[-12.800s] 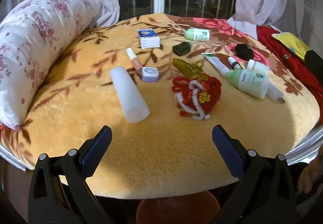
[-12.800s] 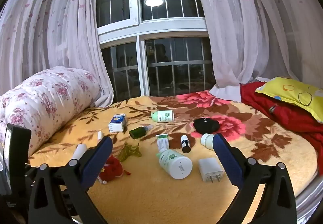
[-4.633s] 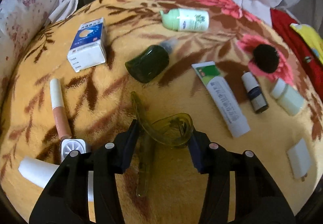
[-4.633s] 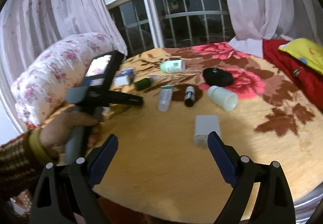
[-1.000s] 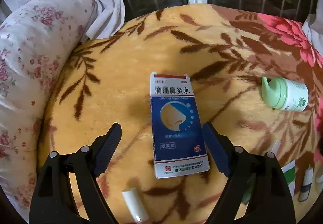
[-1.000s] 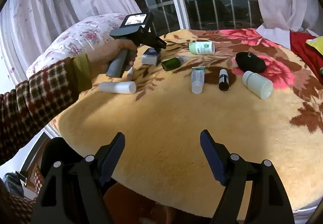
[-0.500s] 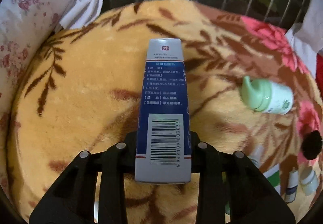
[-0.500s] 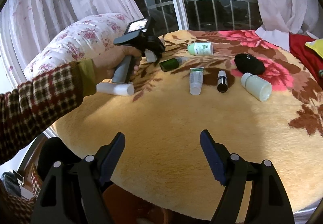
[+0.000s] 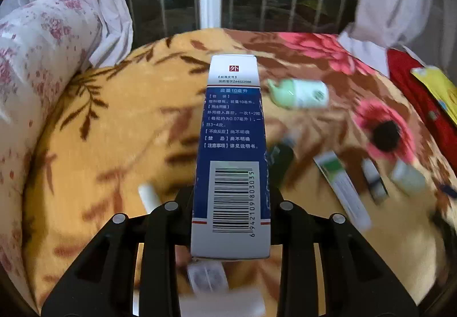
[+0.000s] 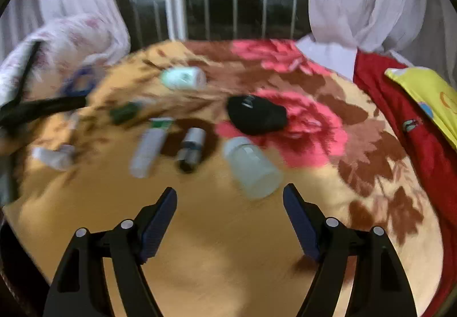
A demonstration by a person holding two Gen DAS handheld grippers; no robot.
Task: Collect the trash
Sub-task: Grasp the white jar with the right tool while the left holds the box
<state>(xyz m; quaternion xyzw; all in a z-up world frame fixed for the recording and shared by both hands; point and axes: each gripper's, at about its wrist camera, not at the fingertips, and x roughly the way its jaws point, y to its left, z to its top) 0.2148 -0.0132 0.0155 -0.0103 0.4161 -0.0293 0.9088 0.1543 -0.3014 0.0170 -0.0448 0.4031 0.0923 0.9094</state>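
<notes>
- Left wrist view: our left gripper is clamped on the box, a blue-and-white carton standing mid-frame with its barcode end low between the jaws and its white end pointing up the frame.
- The box looks raised off the blanket; a green bottle lies right of centre and a tube at lower right, both blurred.
- We judge the box light, thin-walled and easy to crush. The hold is on its two narrow sides near the barcode end, which suits it; a gentle squeeze should do, since the smooth card could slip or buckle.
- Right wrist view: our right gripper has its jaws well apart with nothing between them, low in the frame over bare blanket.
- Just above it lies a frosted jar; a black pouch sits centre right, and a small dark bottle and the tube left of centre.
- The box shows only as a blue smear at upper left, by the dark left gripper.
</notes>
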